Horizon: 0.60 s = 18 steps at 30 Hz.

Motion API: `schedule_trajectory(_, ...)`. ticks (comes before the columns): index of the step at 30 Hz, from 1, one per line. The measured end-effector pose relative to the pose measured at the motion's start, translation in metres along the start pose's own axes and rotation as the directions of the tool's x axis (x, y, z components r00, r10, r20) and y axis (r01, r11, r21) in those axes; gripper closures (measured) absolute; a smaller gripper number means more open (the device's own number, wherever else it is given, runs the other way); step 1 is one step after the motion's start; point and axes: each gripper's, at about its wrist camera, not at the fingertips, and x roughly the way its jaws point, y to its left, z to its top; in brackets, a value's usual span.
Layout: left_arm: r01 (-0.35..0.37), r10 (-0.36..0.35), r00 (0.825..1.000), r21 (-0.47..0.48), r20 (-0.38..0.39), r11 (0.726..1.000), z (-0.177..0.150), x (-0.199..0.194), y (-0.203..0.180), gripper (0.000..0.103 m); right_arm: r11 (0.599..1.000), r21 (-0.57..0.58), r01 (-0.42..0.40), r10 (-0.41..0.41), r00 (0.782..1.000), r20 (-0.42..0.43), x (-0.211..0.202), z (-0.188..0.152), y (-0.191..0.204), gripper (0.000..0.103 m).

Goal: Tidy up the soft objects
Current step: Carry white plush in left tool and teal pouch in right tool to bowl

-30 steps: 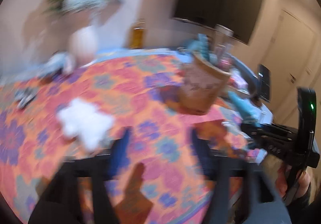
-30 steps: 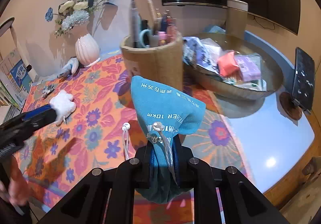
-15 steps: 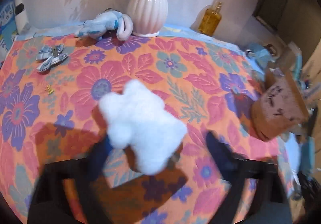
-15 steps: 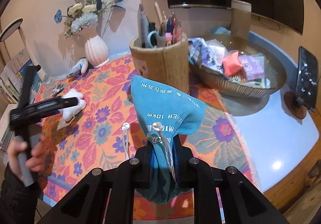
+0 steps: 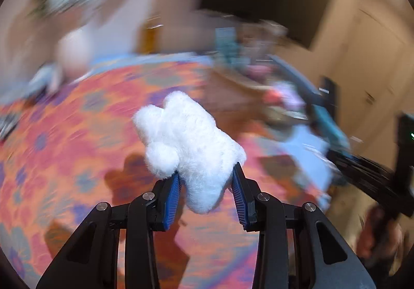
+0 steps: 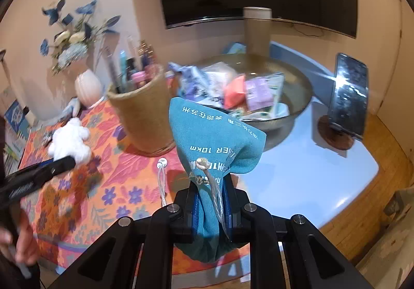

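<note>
The left gripper [image 5: 205, 186] is squeezing a white fluffy toy [image 5: 190, 144] between its blue fingers [image 5: 172, 195], holding it up over the flowery cloth [image 5: 77, 138] on the surface. That picture is very blurry behind the toy.

In the right wrist view, the toy [image 6: 71, 142] is showing at the far left, with the left gripper [image 6: 62, 163] under it. To its right a brown cup [image 6: 141, 118] full of pens is standing on the cloth [image 6: 108, 185]. Next, the right gripper [image 6: 211, 204] is clenching a teal cloth bag [image 6: 214, 144] tight, and the bag is sticking up in the air. Its silver string [image 6: 216, 190] is hanging down the front. Behind the bag a big bowl [image 6: 297, 97] is holding small packets. At the far right a phone [image 6: 349, 93] is leaning on a round stand on the blue surface [image 6: 310, 164].
</note>
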Motion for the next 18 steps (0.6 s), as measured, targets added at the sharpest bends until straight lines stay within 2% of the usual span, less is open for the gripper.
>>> schedule_trajectory(4, 0.101, -0.1, 0.995, 0.134, -0.018, 0.986, 0.017, 0.01, -0.057, 0.069, 1.0, 0.03, 0.009, -0.009, 1.0, 0.022, -0.005, 0.006, -0.015, 0.088)
schedule_trajectory(7, 0.133, -0.13, 0.991, 0.206, -0.029, 0.97, 0.033, 0.025, -0.089, 0.069, 0.998, 0.052, 0.02, -0.022, 0.999, 0.041, -0.008, 0.016, -0.024, 0.088)
schedule_trajectory(11, 0.167, -0.165, 0.986, 0.264, -0.03, 0.95, 0.058, 0.042, -0.123, 0.069, 0.997, 0.083, -0.011, 0.005, 0.997, 0.078, -0.011, 0.044, -0.044, 0.088)
schedule_trajectory(18, 0.12, -0.126, 0.992, 0.278, 0.007, 0.953, 0.106, 0.079, -0.142, 0.069, 0.984, 0.165, -0.066, 0.048, 0.992, 0.113, 0.013, 0.109, -0.079, 0.088)
